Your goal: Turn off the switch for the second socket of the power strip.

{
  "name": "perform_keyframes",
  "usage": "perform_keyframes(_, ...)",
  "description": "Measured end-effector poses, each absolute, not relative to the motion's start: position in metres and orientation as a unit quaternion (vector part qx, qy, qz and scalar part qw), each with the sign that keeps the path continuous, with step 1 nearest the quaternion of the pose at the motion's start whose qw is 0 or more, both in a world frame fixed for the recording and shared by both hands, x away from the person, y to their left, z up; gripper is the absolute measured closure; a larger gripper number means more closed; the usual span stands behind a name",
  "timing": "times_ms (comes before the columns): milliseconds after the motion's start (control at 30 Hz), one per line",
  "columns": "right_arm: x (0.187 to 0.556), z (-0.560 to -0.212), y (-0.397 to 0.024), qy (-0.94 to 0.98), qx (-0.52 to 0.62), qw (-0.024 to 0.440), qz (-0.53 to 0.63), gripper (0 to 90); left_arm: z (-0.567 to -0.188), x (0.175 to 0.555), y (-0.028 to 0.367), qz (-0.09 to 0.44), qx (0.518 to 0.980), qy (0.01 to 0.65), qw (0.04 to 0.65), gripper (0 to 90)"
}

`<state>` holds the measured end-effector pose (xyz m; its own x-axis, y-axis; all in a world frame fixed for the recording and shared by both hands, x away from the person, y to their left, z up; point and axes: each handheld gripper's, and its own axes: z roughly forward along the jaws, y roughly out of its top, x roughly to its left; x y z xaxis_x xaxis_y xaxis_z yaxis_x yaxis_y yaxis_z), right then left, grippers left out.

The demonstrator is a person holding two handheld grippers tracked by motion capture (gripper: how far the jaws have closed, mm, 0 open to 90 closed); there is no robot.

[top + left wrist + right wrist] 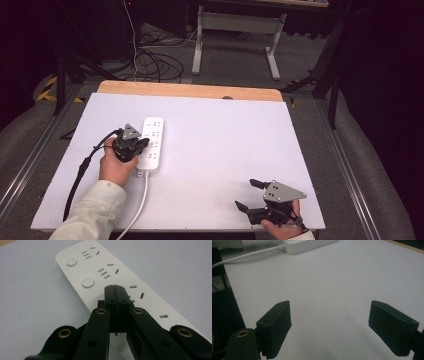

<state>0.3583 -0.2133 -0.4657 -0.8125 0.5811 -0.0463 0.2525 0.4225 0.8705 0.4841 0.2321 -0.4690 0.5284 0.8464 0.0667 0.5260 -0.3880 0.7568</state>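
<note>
White power strip (152, 143) flat on table's left, cord trailing near

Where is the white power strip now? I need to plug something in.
The white power strip lies left of centre on the white table in the high view, under the shut left gripper.

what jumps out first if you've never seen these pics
A white power strip lies on the left of the white table, its cord trailing toward the near edge. The left gripper, jaws pressed together, sits on top of it. The right gripper rests wide open at the near right.
</note>
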Motion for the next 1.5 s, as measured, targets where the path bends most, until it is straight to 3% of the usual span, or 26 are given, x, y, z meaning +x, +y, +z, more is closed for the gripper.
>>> perform_keyframes(233, 0.358, -0.466, -0.213, 0.826, 0.252, 0.173, 0.474, 18.9, -0.471, 0.48, 0.231, 0.258, 0.804, 0.414, 0.34, 90.0)
perform_keyframes(500, 0.358, -0.466, -0.211, 0.828, 0.249, 0.172, 0.473, 18.9, -0.473, 0.48, 0.233, 0.248, 0.795, 0.424, 0.354, 90.0)
perform_keyframes(867, 0.358, -0.467, -0.212, 0.828, 0.249, 0.17, 0.472, 18.8, -0.468, 0.482, 0.224, 0.256, 0.808, 0.423, 0.321, 90.0)
perform_keyframes(1500, 0.359, -0.467, -0.212, 0.828, 0.253, 0.17, 0.471, 18.8, -0.443, 0.471, 0.232, 0.212, 0.787, 0.429, 0.389, 86.9)
